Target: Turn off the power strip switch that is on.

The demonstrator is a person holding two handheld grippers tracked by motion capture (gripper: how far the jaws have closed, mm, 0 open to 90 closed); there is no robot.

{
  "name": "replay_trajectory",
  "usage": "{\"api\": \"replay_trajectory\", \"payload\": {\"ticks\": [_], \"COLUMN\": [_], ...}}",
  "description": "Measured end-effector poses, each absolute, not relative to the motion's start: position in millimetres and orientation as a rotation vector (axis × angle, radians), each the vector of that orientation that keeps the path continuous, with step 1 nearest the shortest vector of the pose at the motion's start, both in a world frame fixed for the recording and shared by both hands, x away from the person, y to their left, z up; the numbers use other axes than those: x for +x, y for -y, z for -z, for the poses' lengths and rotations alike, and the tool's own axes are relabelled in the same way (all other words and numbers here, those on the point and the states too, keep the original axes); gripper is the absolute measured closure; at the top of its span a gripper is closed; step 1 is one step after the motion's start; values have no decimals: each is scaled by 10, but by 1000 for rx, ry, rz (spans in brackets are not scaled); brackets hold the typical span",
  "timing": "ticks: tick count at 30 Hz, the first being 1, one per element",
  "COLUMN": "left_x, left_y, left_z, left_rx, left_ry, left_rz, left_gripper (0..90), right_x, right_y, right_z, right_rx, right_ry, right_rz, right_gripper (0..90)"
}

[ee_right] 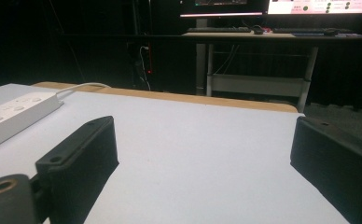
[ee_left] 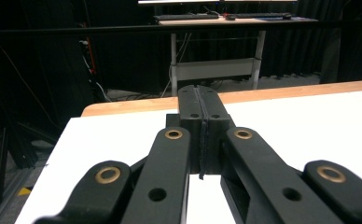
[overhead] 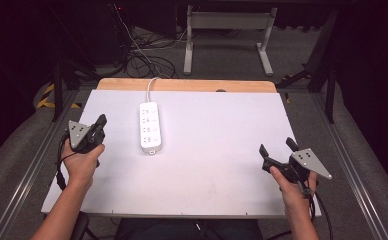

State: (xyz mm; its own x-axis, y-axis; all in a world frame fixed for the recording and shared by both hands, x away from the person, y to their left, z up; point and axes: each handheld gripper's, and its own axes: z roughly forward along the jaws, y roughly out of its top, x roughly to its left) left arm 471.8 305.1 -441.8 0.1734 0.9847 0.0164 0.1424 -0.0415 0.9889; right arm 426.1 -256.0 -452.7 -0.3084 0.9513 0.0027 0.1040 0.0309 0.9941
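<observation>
A white power strip lies lengthwise on the white table top, left of centre, with its cord running off the far edge. It also appears at the left in the right gripper view as the power strip. My left gripper rests at the table's left edge, a hand's width left of the strip, jaws pressed together with nothing between them. My right gripper sits near the front right corner, its jaws spread wide over bare table.
The table has a wooden strip along its far edge. Beyond it stand a white desk frame and tangled cables on the floor. Metal rails run along both sides of the table.
</observation>
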Motion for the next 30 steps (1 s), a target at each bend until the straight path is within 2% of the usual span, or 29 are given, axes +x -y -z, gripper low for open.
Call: {"api": "replay_trajectory", "payload": {"ticks": [10,22,30], "left_x": [4995,5386,5649], "left_y": [-2961,-2579,-2437], "left_z": [4371,4343,4296], "left_rx": [1459,1589,1603], "left_ry": [-1134,-993,-962], "left_rz": [-1074,-1128,-1138], "left_gripper": [900,900,900], "right_x": [4240,4226,4215], "right_y": [2573,2589,2594], "right_z": [4535,4542,4543], "right_rx": [1120,1123,1123], "right_ry": [-1527,-1527,-1530], "right_rz": [-1356,-1337,-1328], "right_gripper": [81,84,86]}}
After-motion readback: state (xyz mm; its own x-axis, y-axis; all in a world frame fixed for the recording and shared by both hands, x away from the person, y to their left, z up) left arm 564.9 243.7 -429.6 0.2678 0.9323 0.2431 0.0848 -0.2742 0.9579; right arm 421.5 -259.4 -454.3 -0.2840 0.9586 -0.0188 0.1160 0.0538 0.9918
